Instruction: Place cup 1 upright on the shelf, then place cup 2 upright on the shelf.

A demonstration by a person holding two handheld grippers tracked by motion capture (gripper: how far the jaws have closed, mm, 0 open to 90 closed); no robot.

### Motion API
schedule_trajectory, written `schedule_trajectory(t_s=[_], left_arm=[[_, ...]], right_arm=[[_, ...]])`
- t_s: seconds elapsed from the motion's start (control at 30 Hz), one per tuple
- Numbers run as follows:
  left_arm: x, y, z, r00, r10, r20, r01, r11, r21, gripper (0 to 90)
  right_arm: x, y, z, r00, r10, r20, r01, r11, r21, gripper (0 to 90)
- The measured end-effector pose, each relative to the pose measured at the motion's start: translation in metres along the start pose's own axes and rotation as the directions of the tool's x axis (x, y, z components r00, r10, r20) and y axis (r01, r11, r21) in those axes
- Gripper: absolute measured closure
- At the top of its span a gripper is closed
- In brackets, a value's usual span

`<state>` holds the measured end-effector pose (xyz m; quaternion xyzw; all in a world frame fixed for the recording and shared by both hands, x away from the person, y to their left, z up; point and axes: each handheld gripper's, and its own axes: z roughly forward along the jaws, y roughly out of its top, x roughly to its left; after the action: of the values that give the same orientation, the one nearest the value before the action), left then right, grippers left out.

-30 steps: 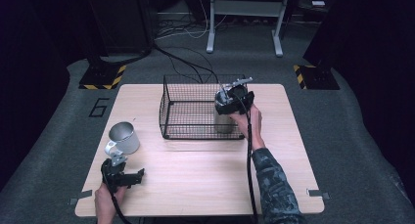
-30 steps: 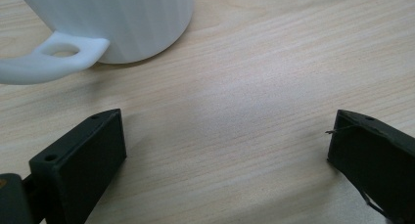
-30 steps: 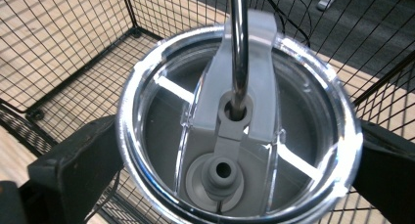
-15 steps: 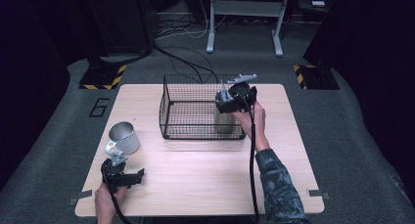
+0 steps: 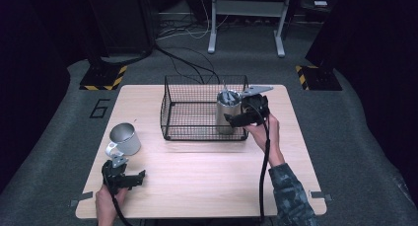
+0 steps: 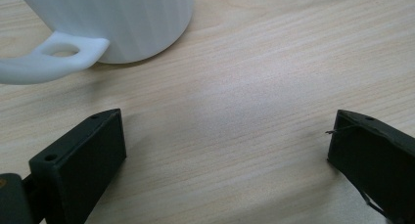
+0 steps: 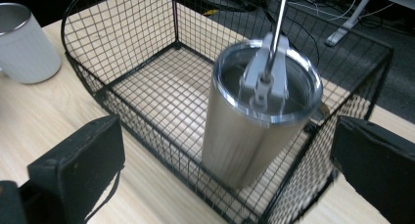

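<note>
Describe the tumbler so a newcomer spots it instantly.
Find the black wire basket at the back of the wooden table. The steel tumbler stands in its right front corner. Unlike the handled white mug outside, it is tall, lidded, with a straw.

Brushed-metal tumbler [image 7: 244, 136] with clear plastic lid, black wire basket [image 5: 170, 107], matt wood-grain table [image 5: 207, 171].

I'm seeing the table [image 5: 207, 186] glowing under overhead light while the surrounding room is lying dim. The tumbler [image 7: 254, 121] is blurring slightly.
</note>
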<state>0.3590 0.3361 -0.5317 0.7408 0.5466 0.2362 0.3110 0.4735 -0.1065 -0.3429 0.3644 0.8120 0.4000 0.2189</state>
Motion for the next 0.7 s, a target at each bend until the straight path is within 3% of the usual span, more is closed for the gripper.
schedule_trajectory(t_s=[0.23,0.7], left_arm=[[0.0,0.0,0.001,1.0,-0.005,-0.001,0.005,1.0,-0.008,0.5],[-0.001,0.0,0.001,1.0,-0.009,-0.002,0.009,0.9999,-0.013,0.5]], right_arm=[[0.0,-0.037,-0.018,0.9995,0.029,-0.009,-0.029,0.999,-0.022,0.0],[-0.001,-0.106,-0.023,0.9982,0.06,0.003,-0.06,0.998,-0.001,0.0]])
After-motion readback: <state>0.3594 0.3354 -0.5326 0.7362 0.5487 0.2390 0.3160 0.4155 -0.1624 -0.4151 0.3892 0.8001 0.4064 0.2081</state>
